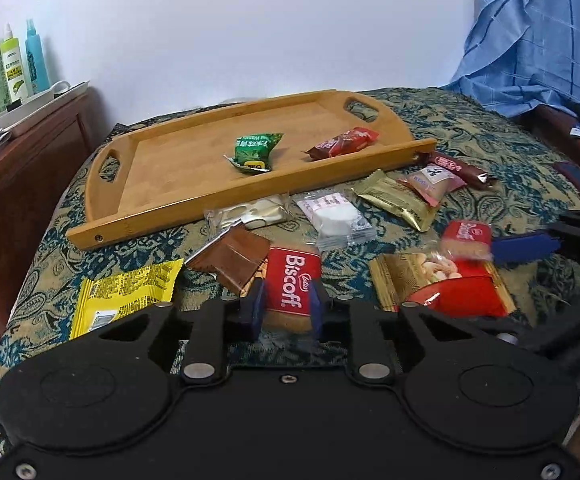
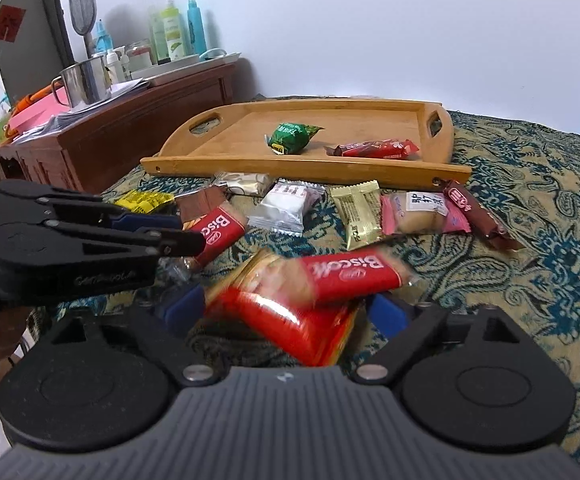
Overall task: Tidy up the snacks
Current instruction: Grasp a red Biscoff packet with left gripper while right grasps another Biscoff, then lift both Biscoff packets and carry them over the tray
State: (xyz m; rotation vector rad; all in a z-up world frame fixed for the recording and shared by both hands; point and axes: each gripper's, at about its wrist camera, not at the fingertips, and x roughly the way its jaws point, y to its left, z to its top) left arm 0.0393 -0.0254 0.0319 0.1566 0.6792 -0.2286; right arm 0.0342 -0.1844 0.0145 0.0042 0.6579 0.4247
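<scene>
My left claw [image 1: 285, 307] is squeezed on a red Biscoff pack [image 1: 293, 287] at the bottom of the picture. My right claw [image 2: 285, 309] is open wide around another Biscoff pack [image 2: 350, 274], not pinching yet. More snacks lie past them on the bed. The wooden tray [image 1: 177, 168], farther up, holds two. Next I think I lift mine and carry it there.

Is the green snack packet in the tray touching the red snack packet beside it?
Apart. In the right wrist view, bare wood of the tray shows between the green snack packet and the red snack packet.
</scene>
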